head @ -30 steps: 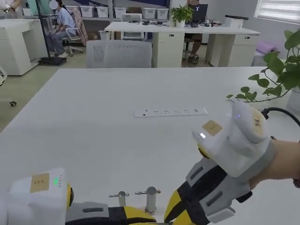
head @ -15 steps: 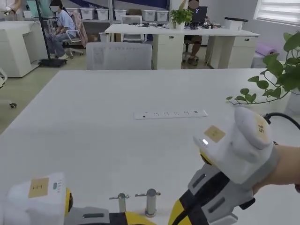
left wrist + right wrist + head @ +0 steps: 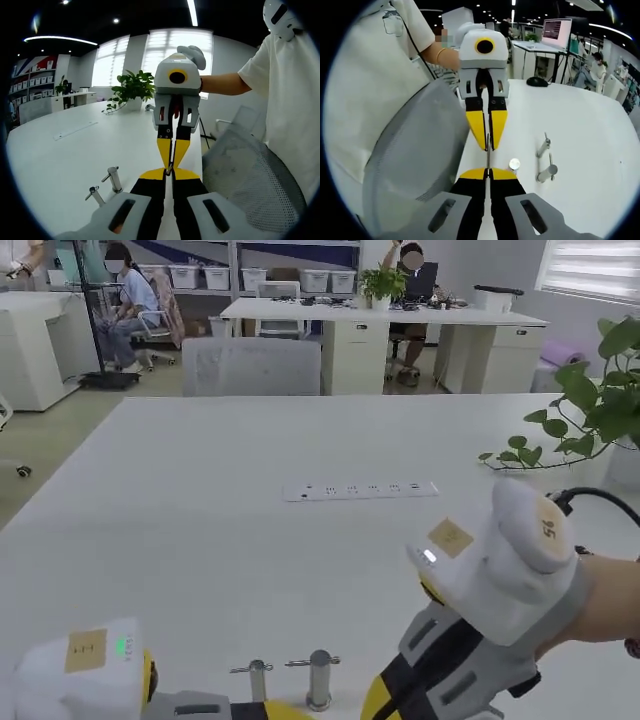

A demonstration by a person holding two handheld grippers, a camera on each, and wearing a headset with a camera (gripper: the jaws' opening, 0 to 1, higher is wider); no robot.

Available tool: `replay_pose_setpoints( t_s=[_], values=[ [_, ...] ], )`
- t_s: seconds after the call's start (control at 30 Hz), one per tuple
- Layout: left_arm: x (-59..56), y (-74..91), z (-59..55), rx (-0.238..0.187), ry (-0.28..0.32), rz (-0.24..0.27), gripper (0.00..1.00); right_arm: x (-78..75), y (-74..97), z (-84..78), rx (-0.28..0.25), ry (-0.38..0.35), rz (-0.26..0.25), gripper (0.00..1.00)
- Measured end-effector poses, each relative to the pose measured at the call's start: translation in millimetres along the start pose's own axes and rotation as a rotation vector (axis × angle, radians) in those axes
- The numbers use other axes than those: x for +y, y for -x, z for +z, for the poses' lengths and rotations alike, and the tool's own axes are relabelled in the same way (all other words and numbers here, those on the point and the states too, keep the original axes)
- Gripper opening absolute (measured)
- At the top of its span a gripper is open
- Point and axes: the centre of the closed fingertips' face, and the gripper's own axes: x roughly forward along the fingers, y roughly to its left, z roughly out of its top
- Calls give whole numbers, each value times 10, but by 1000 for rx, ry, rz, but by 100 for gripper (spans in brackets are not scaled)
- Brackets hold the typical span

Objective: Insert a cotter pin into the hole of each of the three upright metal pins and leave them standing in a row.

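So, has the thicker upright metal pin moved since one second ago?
No. The thicker metal pin keeps the same place below the power strip in the head view; the whole picture has merely shifted down.

Three metal pins (image 3: 514, 164) stand together on the table (image 3: 200, 540), on the near side of the one power strip (image 3: 360, 490). Two of them carry a cotter pin (image 3: 298, 663) through the top. Two grippers: the left gripper (image 3: 169, 173) and the right gripper (image 3: 488, 173). Two leafy plants (image 3: 590, 410) — one right of the power strip, one beyond it. Two seated people (image 3: 130, 300) — both beyond it.
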Motion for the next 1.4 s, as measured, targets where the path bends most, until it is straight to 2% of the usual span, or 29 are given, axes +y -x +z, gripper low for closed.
replay_pose_setpoints(
  t_s=[0.53, 0.8, 1.07, 1.4],
  values=[
    [182, 19, -125, -15, 28, 98, 28, -43, 52, -196, 120, -72, -39, 3],
    [242, 4, -190, 3, 17, 127, 30, -145, 34, -339, 171, -119, -82, 3],
    [325, -60, -285, 23, 25, 147, 32, -175, -10, -426, 199, -160, -88, 3],
    [387, -182, -397, 56, 36, 143, 31, -219, -83, -555, 234, -211, -97, 3]
  ],
)
